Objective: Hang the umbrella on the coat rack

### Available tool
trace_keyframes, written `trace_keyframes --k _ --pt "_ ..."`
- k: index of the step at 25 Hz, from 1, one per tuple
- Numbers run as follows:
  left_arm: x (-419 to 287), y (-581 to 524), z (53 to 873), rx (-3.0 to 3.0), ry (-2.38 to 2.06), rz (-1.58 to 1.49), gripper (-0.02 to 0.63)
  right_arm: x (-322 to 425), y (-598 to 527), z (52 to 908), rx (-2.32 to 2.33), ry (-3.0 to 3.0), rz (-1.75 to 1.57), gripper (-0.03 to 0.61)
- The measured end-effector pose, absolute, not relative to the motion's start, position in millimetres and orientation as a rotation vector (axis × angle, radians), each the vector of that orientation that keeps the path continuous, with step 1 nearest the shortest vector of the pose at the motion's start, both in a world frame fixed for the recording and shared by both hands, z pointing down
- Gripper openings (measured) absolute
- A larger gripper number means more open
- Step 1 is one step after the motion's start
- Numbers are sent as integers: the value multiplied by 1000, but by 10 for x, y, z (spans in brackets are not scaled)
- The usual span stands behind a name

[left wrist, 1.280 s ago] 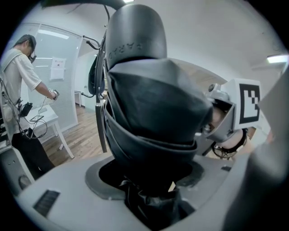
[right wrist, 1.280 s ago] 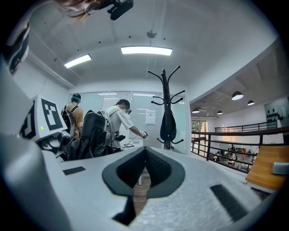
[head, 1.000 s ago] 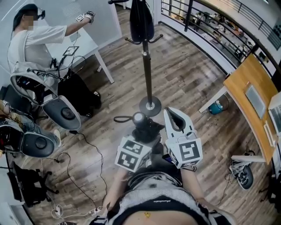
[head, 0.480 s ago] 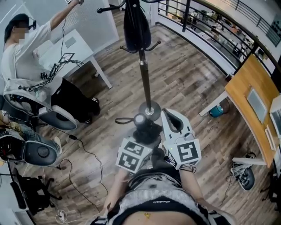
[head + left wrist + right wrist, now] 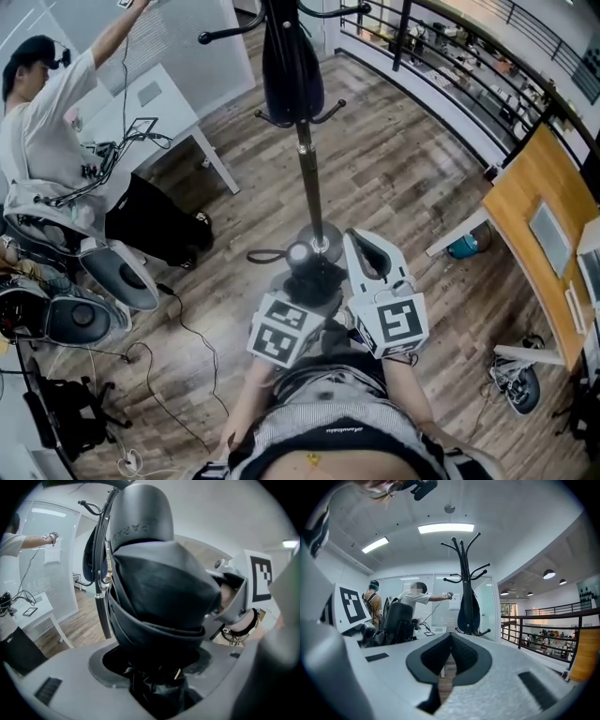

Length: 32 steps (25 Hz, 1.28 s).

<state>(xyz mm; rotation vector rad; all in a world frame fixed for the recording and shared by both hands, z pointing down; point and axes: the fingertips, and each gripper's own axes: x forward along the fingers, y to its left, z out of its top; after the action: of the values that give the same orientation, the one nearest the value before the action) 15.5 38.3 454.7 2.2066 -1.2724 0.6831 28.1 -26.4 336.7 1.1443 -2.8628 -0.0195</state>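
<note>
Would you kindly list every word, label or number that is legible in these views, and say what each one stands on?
"PARA": raised lettering on the umbrella handle, left gripper view; it seems to start this way, and the rest cannot be read.
Print on the striped shirt: too small to read.
Sheet on the glass partition: blurred, unreadable.
Square markers: black-and-white patterns only, no letters.

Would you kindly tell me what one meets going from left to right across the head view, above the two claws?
A person in a white shirt, white table, coat rack, wooden desk.
</note>
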Motion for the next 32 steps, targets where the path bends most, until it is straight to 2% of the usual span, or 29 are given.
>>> trace_keyframes --k 32 --pt "-15 -507 4600 2144 -1379 650 267 -51 -1161 3395 957 -2919 -49 5"
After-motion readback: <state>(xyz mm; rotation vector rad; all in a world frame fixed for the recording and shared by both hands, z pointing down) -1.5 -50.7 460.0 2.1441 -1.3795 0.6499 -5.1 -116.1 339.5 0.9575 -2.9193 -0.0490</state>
